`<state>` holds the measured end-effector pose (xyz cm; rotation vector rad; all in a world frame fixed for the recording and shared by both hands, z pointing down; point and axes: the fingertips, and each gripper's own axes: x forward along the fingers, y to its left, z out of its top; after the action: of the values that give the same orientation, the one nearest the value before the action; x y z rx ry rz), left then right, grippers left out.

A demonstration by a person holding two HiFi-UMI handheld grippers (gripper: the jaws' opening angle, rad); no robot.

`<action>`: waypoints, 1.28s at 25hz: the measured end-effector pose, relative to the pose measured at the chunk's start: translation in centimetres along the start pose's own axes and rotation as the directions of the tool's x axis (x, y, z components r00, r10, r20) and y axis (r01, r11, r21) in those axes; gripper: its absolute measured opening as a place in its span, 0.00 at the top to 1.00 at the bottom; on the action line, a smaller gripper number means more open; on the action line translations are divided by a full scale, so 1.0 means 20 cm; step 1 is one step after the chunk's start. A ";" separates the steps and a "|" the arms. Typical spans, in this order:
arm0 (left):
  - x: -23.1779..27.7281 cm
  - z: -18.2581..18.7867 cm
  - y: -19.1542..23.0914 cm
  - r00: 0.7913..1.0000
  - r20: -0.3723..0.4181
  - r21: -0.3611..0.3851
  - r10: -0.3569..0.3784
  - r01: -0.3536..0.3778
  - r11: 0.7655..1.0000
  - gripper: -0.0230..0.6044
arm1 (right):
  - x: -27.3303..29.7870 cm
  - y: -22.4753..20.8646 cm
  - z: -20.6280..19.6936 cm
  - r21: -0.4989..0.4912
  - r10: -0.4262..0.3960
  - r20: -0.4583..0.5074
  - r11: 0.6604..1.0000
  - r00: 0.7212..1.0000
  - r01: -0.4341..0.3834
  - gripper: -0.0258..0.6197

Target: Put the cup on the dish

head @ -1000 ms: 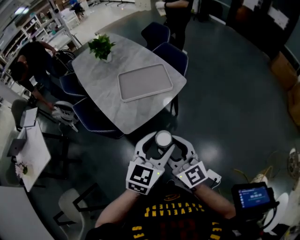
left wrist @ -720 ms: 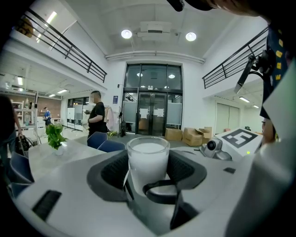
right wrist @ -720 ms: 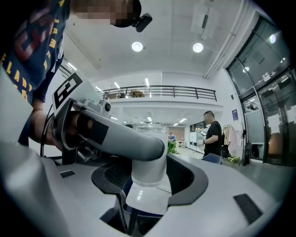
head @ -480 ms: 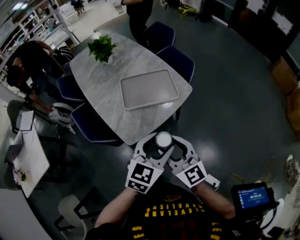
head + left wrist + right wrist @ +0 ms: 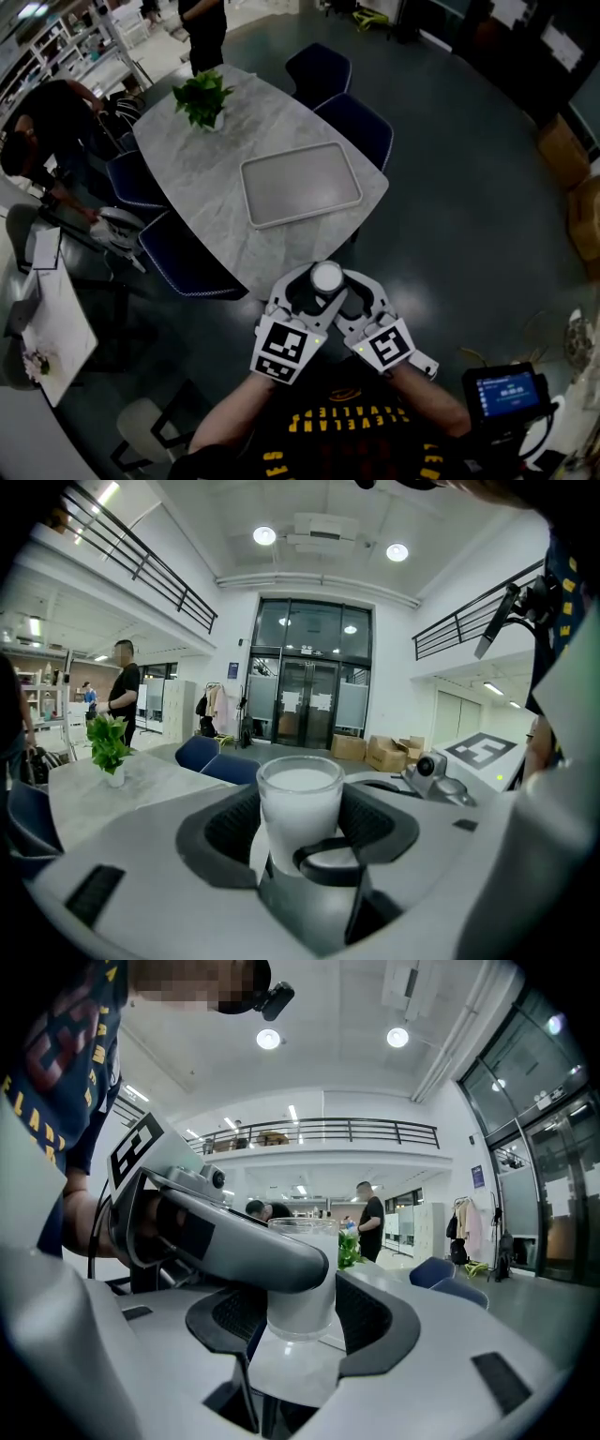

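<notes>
A frosted white cup [image 5: 327, 277] is held upright in the air in front of my chest, short of the table's near edge. My left gripper [image 5: 309, 289] and right gripper [image 5: 345, 289] are crossed together, and both close round the cup. In the left gripper view the cup [image 5: 300, 803] stands between the dark pads, with the right gripper's marker cube [image 5: 480, 750] beside it. In the right gripper view the cup [image 5: 302, 1274] is partly hidden behind a left finger [image 5: 234, 1234]. The dish, a grey rectangular tray [image 5: 300, 184], lies bare on the marble table [image 5: 202, 169].
A potted green plant [image 5: 202, 97] stands at the table's far end. Blue chairs [image 5: 361, 124] ring the table, one [image 5: 183, 266] at its near left corner. People stand and bend at the far left [image 5: 37, 141]. A small screen [image 5: 506, 392] is at my right.
The table and tray have shifted slightly right and nearer in the head view. A person at the far side has walked left. Both grippers keep the cup in the same pose.
</notes>
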<state>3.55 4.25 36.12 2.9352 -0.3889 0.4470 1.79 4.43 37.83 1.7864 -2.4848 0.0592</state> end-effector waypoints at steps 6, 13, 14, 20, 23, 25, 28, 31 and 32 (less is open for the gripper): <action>0.09 -0.02 0.16 1.000 -0.014 -0.018 0.005 -0.005 1.000 0.55 | 0.15 -0.08 -0.06 0.020 0.014 -0.028 1.000 1.000 -0.013 0.61; 0.06 -0.02 0.20 0.999 -0.029 -0.019 0.027 -0.027 0.999 0.55 | 0.19 -0.05 -0.05 0.031 0.038 -0.014 0.999 0.999 -0.038 0.61; 0.06 -0.03 0.20 0.999 -0.032 -0.021 0.031 -0.032 0.999 0.55 | 0.20 -0.05 -0.05 0.031 0.045 -0.013 0.999 0.999 -0.044 0.61; 0.04 -0.03 0.28 0.997 -0.029 -0.027 0.072 -0.073 0.997 0.55 | 0.27 -0.04 -0.05 0.024 0.086 -0.012 0.996 0.996 -0.086 0.61; 0.12 0.01 0.36 0.995 -0.026 -0.031 0.098 -0.099 0.995 0.55 | 0.35 -0.13 -0.04 0.024 0.111 -0.012 0.994 0.994 -0.111 0.61; 0.22 0.03 0.43 0.993 -0.031 -0.038 0.117 -0.118 0.992 0.55 | 0.41 -0.23 -0.05 0.027 0.132 -0.011 0.991 0.991 -0.131 0.61; 0.31 0.04 0.54 0.989 -0.039 -0.057 0.143 -0.145 0.988 0.55 | 0.51 -0.32 -0.07 0.030 0.160 -0.022 0.987 0.987 -0.160 0.61; 0.39 0.05 0.65 0.986 -0.046 -0.076 0.160 -0.163 0.984 0.55 | 0.61 -0.41 -0.09 0.046 0.183 -0.031 0.982 0.983 -0.182 0.61; 0.42 0.05 0.68 0.985 -0.048 -0.080 0.165 -0.168 0.982 0.55 | 0.64 -0.44 -0.10 0.049 0.190 -0.034 0.981 0.981 -0.188 0.61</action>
<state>7.93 -10.84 39.19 2.8187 -0.6349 0.4983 6.10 -10.28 40.81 1.5429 -2.6376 0.1620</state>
